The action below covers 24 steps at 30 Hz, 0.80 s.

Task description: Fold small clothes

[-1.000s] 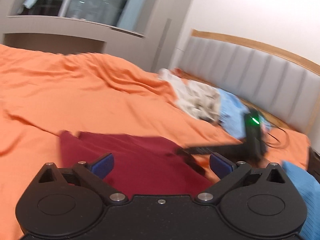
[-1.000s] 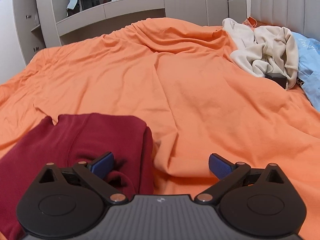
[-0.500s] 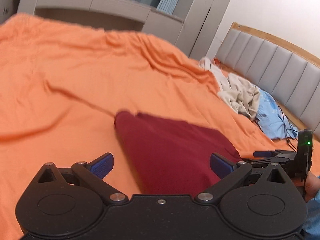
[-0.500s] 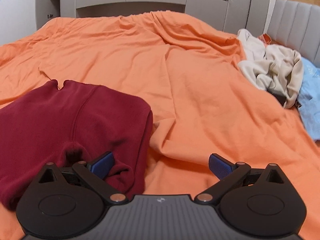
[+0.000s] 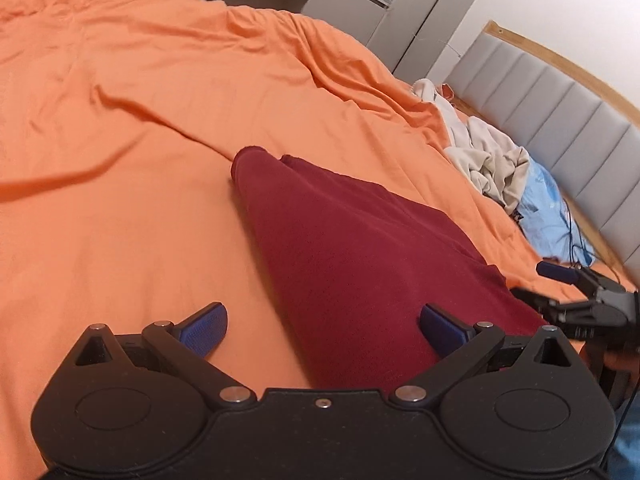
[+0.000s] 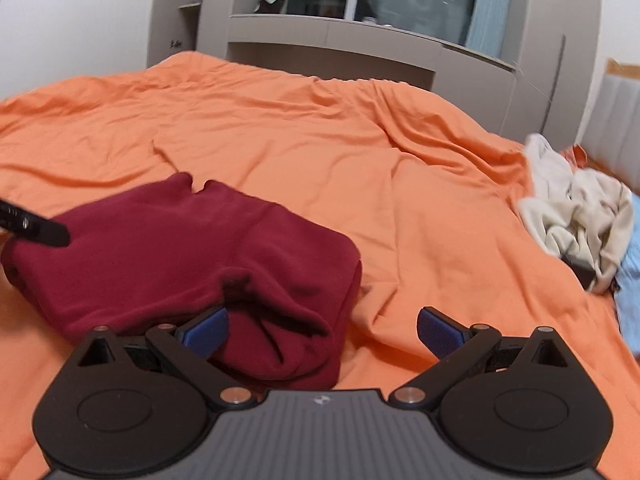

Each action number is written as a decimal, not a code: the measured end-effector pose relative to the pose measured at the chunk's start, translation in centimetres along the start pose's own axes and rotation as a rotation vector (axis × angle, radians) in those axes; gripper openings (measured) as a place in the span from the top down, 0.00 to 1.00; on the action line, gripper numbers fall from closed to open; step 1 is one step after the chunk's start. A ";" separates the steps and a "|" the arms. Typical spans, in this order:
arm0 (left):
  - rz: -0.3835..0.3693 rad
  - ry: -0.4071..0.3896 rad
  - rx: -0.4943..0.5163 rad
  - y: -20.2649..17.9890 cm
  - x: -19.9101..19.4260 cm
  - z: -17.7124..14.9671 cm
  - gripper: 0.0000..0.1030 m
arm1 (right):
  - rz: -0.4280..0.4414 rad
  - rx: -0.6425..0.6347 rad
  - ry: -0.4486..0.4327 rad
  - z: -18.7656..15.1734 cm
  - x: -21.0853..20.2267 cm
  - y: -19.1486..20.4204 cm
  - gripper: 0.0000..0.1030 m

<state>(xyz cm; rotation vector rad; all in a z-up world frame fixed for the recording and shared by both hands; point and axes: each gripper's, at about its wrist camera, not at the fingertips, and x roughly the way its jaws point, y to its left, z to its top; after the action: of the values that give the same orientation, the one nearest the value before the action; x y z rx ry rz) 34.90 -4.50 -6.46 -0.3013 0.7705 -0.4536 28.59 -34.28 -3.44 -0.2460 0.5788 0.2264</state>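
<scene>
A dark red garment [image 5: 352, 256] lies folded into a thick pad on the orange bedsheet [image 5: 120, 120]. My left gripper [image 5: 320, 316] is open wide low over the pad's near end, and the cloth lies between its fingers toward the right one. In the right wrist view the garment [image 6: 180, 248] shows a rumpled near corner. My right gripper [image 6: 323, 316] has its jaws closing, that corner lies between them by the left finger, and the pads do not press it. The right gripper [image 5: 540, 282] also shows at the pad's right edge. A black left fingertip [image 6: 36, 228] pokes in over the pad's left side.
A cream clothing heap [image 6: 576, 208] and a light blue cloth [image 5: 548, 208] lie near the grey padded headboard [image 5: 560, 112]. Cables trail beside them. A grey wardrobe and shelf unit [image 6: 360, 36] stands beyond the bed's far edge.
The left gripper has sunk and rolled, and the red pad now reaches in between its fingers. The right gripper has rolled and shifted, so the garment's corner now sits further in between its fingers.
</scene>
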 end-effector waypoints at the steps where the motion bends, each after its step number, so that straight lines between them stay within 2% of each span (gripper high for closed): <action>1: 0.001 -0.002 0.004 -0.1 0.0 -0.1 0.00 | -0.007 -0.011 0.007 0.0 0.3 0.3 0.10; 3: 0.009 -0.006 0.017 -0.3 0.0 -0.2 0.00 | -0.019 -0.023 0.029 -0.3 1.0 0.7 0.24; 6: 0.013 -0.011 0.029 -0.5 0.0 -0.3 0.00 | -0.022 -0.043 0.058 -0.6 1.8 1.1 0.65; 8: 0.011 -0.013 0.027 -0.5 0.0 -0.3 0.00 | -0.021 -0.048 0.050 -0.6 1.7 1.2 0.81; 9: 0.011 -0.012 0.026 -0.5 0.0 -0.2 0.00 | -0.038 -0.048 0.037 -0.6 1.4 1.2 0.83; 11: 0.011 -0.013 0.028 -0.5 0.0 -0.3 0.00 | -0.085 -0.049 0.006 -0.4 1.0 1.1 0.84; 13: 0.011 -0.013 0.029 -0.5 0.0 -0.2 0.00 | -0.093 -0.038 0.001 -0.3 0.9 0.9 0.84; 19: 0.012 -0.015 0.046 -0.6 -0.1 -0.3 0.00 | -0.093 -0.144 0.072 -0.9 2.1 2.4 0.82; 20: 0.012 -0.014 0.044 -0.7 -0.1 -0.3 0.00 | -0.092 -0.137 0.069 -0.9 2.0 2.4 0.77; 21: 0.011 -0.014 0.042 -0.6 -0.1 -0.3 0.00 | -0.092 -0.120 0.062 -0.9 1.8 2.2 0.63; 22: 0.011 -0.014 0.042 -0.6 -0.1 -0.3 0.00 | -0.094 -0.094 0.052 -0.8 1.6 1.8 0.53; 23: 0.011 -0.014 0.042 -0.6 -0.1 -0.3 0.00 | -0.101 -0.068 0.039 -0.8 1.4 1.3 0.37; 24: 0.011 -0.014 0.043 -0.6 -0.1 -0.3 0.00 | -0.104 -0.040 0.025 -0.8 1.1 0.7 0.31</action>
<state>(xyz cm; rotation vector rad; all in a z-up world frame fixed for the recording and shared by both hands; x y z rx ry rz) 34.43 -5.02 -6.37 -0.2601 0.7475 -0.4561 28.89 -33.71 -4.80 -0.3175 0.5845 0.1346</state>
